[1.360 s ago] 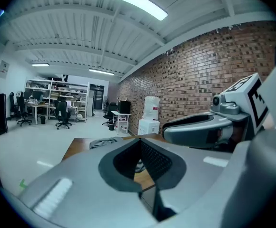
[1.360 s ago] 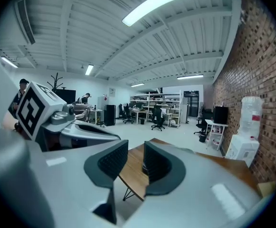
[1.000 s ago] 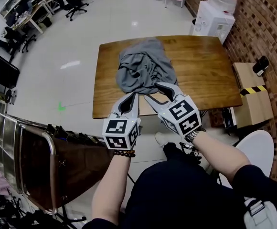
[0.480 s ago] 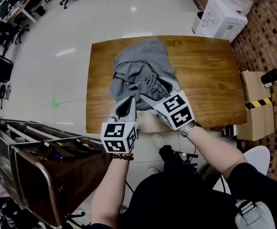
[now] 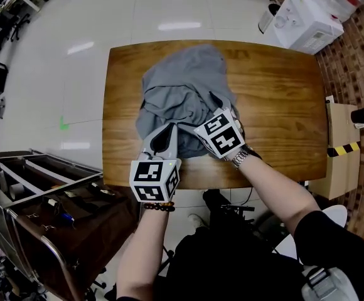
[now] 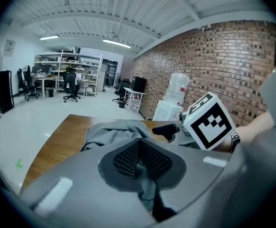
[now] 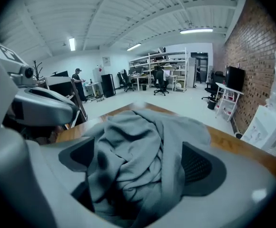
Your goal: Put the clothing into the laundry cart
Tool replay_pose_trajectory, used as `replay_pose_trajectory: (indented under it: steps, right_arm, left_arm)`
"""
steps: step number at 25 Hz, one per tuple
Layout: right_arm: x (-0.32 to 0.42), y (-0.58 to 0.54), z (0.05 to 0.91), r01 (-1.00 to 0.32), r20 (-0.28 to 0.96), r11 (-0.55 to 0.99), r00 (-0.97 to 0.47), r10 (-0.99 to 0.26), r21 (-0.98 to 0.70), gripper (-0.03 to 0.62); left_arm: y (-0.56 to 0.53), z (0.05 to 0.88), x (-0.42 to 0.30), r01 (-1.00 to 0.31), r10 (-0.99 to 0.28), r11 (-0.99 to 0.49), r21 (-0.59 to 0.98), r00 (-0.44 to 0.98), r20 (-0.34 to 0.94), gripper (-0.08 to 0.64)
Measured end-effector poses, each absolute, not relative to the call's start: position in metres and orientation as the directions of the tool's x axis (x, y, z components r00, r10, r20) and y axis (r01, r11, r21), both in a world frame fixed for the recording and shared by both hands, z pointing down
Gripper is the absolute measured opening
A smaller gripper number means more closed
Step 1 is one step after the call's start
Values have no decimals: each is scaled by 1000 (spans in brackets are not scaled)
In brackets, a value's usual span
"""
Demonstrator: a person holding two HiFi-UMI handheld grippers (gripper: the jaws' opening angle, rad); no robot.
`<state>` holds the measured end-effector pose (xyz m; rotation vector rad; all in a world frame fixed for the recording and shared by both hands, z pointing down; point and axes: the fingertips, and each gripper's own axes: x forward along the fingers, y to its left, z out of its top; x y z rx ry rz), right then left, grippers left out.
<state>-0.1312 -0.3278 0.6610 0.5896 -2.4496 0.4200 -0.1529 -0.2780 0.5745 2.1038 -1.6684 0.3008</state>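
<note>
A crumpled grey garment lies on the wooden table. My left gripper rests on its near left edge, its jaws drawn together with a fold of grey cloth pinched between the pads. My right gripper sits on the garment's near right side. Its jaws are opening, and a heap of the garment fills the gap between them without the pads pressing on it. The laundry cart, a metal frame with a dark brown bag, stands on the floor at my lower left.
A white water dispenser stands beyond the table's far right corner, against a brick wall. A cardboard box with striped tape sits right of the table. Desks and office chairs fill the far room.
Both grippers have moved forward from the table's near edge onto the garment. The right jaws have spread wider around the cloth. The cart now sits lower left in view.
</note>
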Motion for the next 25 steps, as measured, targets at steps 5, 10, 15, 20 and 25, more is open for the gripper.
replay_pose_trajectory:
  steps: [5, 10, 15, 20, 25]
  right_arm:
    - [-138, -350, 699, -480, 658, 859, -707, -259, -178, 589]
    - [-142, -358, 730, -475, 709, 853, -677, -198, -216, 589]
    - [-144, -359, 758, -473, 763, 850, -630, -143, -231, 588]
    - [-140, -359, 780, -488, 801, 849, -582, -143, -203, 572]
    - [-138, -360, 783, -508, 802, 841, -572, -169, -185, 513]
  left_arm:
    - [-300, 591, -159, -963, -858, -153, 220, 240, 455, 3]
    - [-315, 604, -163, -961, -851, -130, 242, 234, 471, 3]
    - [-326, 615, -164, -960, -845, -120, 253, 232, 482, 3]
    - [-325, 622, -170, -961, -841, -99, 257, 218, 494, 3]
    - [-322, 620, -178, -965, -844, -78, 250, 197, 498, 3]
